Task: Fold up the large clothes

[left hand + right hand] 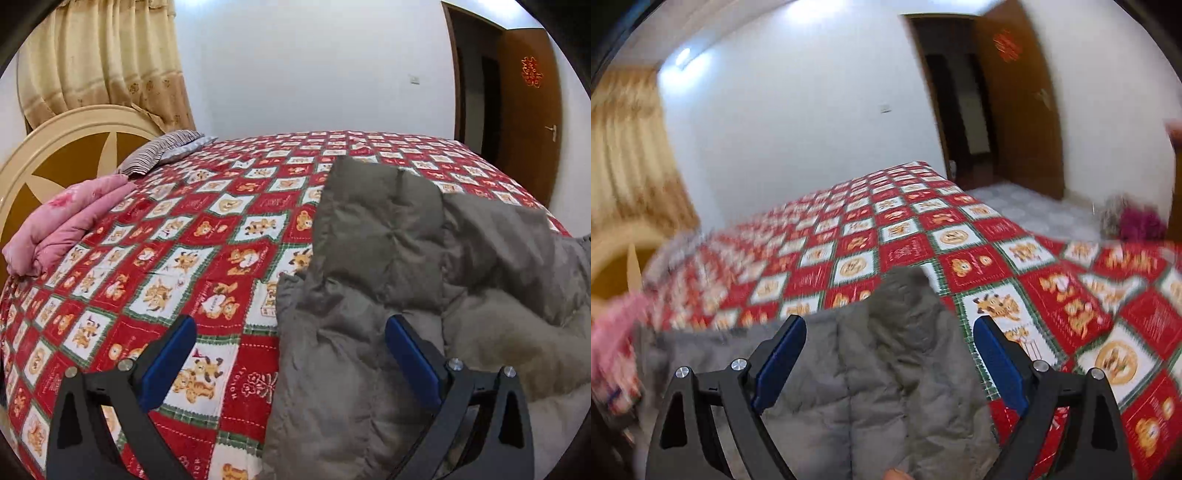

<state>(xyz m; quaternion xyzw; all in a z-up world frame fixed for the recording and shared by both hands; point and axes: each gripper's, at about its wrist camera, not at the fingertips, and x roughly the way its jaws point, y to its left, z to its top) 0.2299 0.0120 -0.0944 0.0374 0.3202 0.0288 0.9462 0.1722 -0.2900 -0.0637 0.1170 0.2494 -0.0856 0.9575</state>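
Observation:
A large grey-olive quilted puffer jacket (388, 258) lies crumpled on the bed, on its near right part. My left gripper (290, 328) is open and empty above the jacket's left edge; one finger is over the bedspread, the other over the jacket. In the right wrist view the jacket (879, 369) lies below my right gripper (890, 328), which is open and empty, its fingers spread over the jacket's right part. This view is motion-blurred.
The bed has a red, white and green checked bear bedspread (192, 236). A folded pink quilt (70, 221) and a striped pillow (162, 149) lie by the cream headboard (48, 147). A brown door (528, 110) stands open at the far right. A curtain (107, 59) hangs behind.

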